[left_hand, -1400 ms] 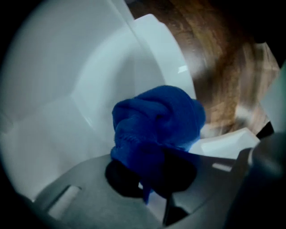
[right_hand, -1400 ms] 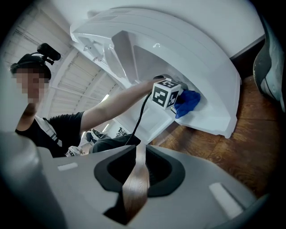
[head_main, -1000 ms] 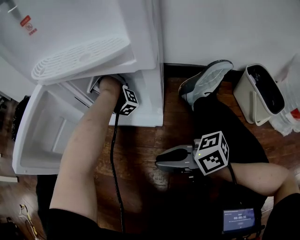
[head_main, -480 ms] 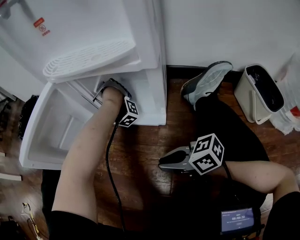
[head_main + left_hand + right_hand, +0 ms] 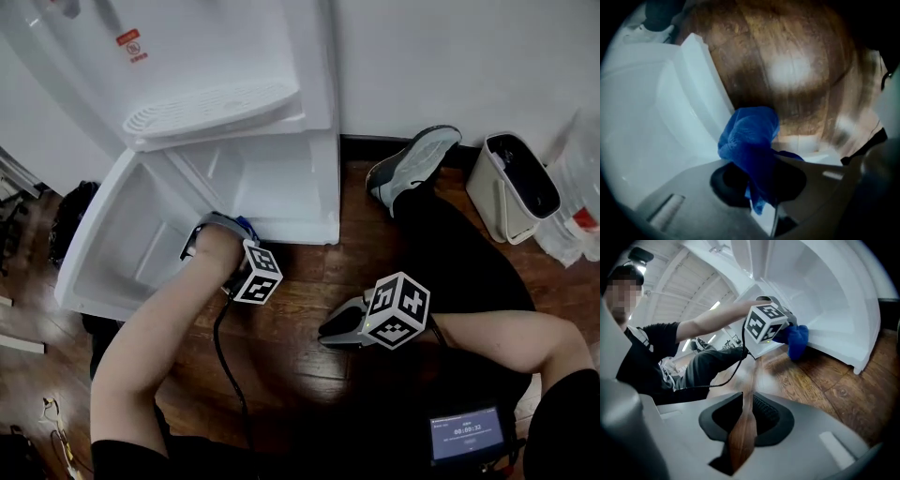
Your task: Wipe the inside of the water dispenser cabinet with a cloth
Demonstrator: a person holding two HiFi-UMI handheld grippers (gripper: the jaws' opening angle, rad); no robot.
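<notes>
The left tool (image 5: 240, 225) is clamped on the blue cloth (image 5: 247, 225). In the left gripper view its jaws pinch a fold of the cloth (image 5: 750, 140), and the rest bunches up just beyond the tips. Below and ahead of this tool lies the wooden floor (image 5: 797, 70). To its left stands the white inner face of the open cabinet door (image 5: 689, 98).

In the head view the tool sits at the front bottom edge of the water dispenser cabinet (image 5: 281, 178). The cloth is at the tool's tip, at the cabinet's lower lip rather than deep inside. The right gripper view also shows the cloth (image 5: 797, 341) hanging from the left tool (image 5: 786, 333) against the cabinet's lower edge (image 5: 834, 341), just above the floor. Whether it presses on the edge cannot be told.

The right tool (image 5: 326, 330) is held low over the floor, well apart from the cabinet and pointing towards it. Its jaws are together with only a thin slit between them, and nothing is in them (image 5: 743, 427).
</notes>
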